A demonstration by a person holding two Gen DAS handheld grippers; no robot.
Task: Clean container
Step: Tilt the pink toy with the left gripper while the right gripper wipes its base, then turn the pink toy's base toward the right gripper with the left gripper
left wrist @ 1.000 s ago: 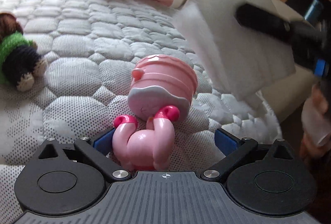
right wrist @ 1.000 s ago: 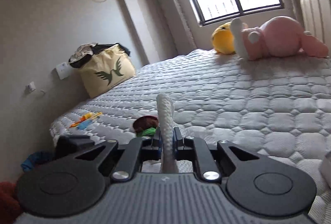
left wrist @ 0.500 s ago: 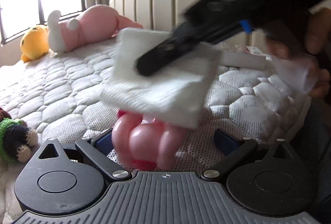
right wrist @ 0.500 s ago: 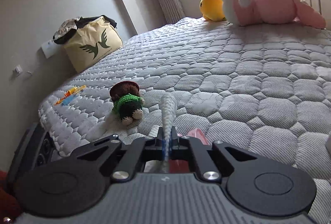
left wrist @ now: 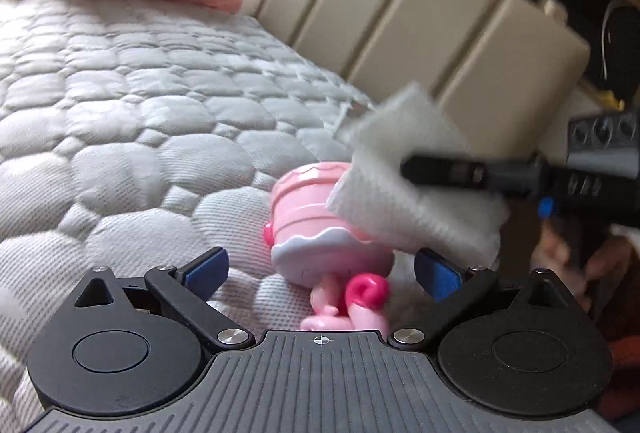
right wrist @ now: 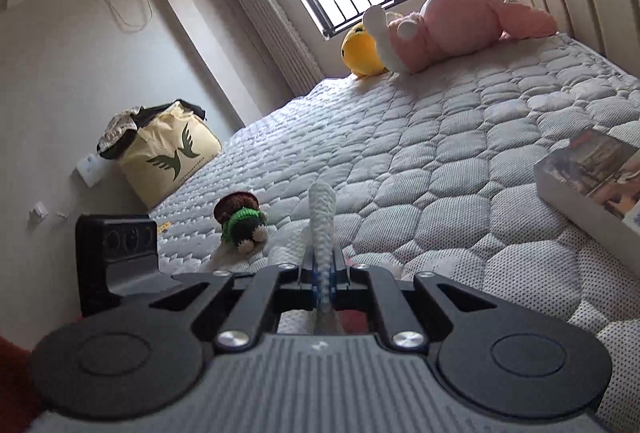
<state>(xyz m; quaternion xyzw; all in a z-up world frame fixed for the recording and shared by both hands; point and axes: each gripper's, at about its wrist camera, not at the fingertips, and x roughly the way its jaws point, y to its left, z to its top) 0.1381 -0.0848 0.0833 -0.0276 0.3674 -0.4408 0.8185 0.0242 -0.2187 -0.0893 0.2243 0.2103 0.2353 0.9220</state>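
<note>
A pink toy container (left wrist: 312, 217) with a pale scalloped rim and curly pink handles lies tilted over the quilted mattress (left wrist: 140, 137) in the left wrist view. It sits between the blue pads of my left gripper (left wrist: 320, 271), which stand wide apart, with mattress showing on both sides. My right gripper (left wrist: 416, 169) comes in from the right, shut on a folded white cloth (left wrist: 400, 189) that presses on the container's upper right side. In the right wrist view the cloth (right wrist: 322, 209) stands edge-on between the shut fingers of the right gripper (right wrist: 322, 267). The container is almost hidden there.
A pink plush (right wrist: 460, 21) and a yellow plush (right wrist: 360, 49) lie at the far end of the bed by the padded headboard (left wrist: 400, 25). A crochet doll (right wrist: 242, 225) and a book (right wrist: 592, 177) rest on the mattress. A yellow bag (right wrist: 168, 157) stands beside the bed.
The left wrist view has tilted back down toward the mattress. The cloth in the right gripper moved from over the container's underside to its upper right side. The container stayed between the left fingers.
</note>
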